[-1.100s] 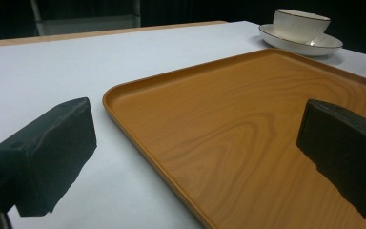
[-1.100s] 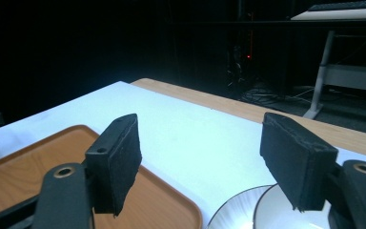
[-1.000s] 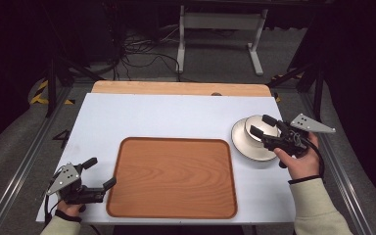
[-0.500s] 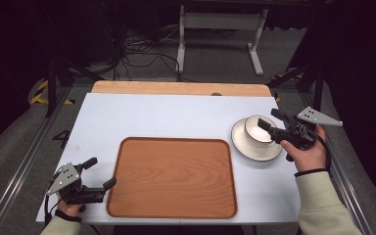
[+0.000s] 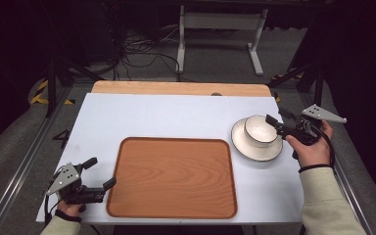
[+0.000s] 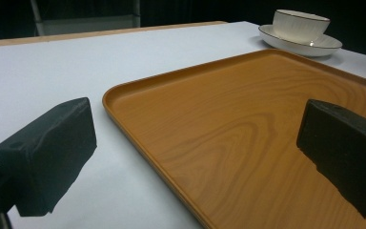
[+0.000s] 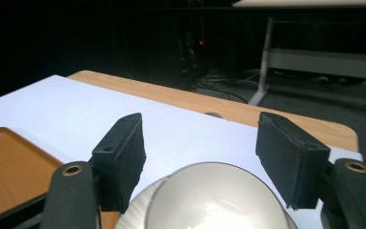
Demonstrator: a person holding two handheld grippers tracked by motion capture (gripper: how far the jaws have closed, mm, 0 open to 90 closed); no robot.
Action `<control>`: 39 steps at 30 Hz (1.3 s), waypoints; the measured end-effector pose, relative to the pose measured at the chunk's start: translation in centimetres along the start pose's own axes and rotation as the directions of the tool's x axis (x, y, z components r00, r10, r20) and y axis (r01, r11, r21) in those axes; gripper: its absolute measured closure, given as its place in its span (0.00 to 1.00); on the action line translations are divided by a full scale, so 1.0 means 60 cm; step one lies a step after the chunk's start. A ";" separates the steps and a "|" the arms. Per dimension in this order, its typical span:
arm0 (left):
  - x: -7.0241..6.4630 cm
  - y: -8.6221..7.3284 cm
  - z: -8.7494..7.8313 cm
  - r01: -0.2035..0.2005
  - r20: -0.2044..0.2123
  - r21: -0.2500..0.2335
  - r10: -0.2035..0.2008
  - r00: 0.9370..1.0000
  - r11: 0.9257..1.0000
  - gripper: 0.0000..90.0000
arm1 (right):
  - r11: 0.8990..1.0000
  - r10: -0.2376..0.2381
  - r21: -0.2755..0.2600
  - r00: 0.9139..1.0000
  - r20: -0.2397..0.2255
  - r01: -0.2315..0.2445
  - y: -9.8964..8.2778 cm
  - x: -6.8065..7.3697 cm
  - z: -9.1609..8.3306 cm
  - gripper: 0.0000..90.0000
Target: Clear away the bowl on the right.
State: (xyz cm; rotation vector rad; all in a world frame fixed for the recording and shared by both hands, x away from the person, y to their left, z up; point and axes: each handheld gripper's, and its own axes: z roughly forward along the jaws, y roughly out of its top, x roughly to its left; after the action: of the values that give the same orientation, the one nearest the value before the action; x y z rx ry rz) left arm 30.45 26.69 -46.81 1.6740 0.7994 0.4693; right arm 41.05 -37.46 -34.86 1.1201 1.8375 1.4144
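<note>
Fingers (image 7: 124,157) of the right gripper (image 5: 280,122) stand wide apart with nothing between them, poised just above and to the near side of the cup (image 5: 260,130), whose rim sits below the gap in the right gripper view. That cup rests in a saucer (image 5: 245,145) on the white table (image 5: 176,117), just right of the empty wooden tray (image 5: 172,177). Far across, the left gripper (image 5: 99,172) lies low at the tray's near left corner, its fingers (image 6: 47,152) also spread and empty, one over the table and one over the tray.

The likely step is taking hold of the cup, perhaps to carry it to the tray. To do that cleanly, one finger should come down inside the rim and one outside, then close gently so the cup neither tips nor drags its saucer.
</note>
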 end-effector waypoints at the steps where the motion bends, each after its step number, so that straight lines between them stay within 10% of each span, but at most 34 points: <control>1: 0.000 0.000 0.000 0.000 0.000 0.000 0.000 1.000 1.000 0.00 | 1.000 0.000 0.000 1.000 0.000 0.000 0.000 0.000 0.000 0.38; 15: -0.001 -0.001 -0.003 0.000 -0.005 -0.001 0.000 1.000 1.000 0.00 | 0.984 0.042 0.169 0.993 0.112 -0.061 -0.012 -0.029 0.022 0.47; 39: -0.002 -0.002 -0.003 0.001 -0.003 -0.002 -0.001 1.000 1.000 0.00 | 0.914 0.075 0.377 0.976 0.203 -0.148 -0.042 -0.061 0.070 0.45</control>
State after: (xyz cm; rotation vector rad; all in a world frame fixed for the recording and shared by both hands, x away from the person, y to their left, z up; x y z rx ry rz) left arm 30.21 26.77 -46.85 1.6712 0.8014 0.4719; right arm 45.61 -38.84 -38.66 1.5203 1.9952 0.9801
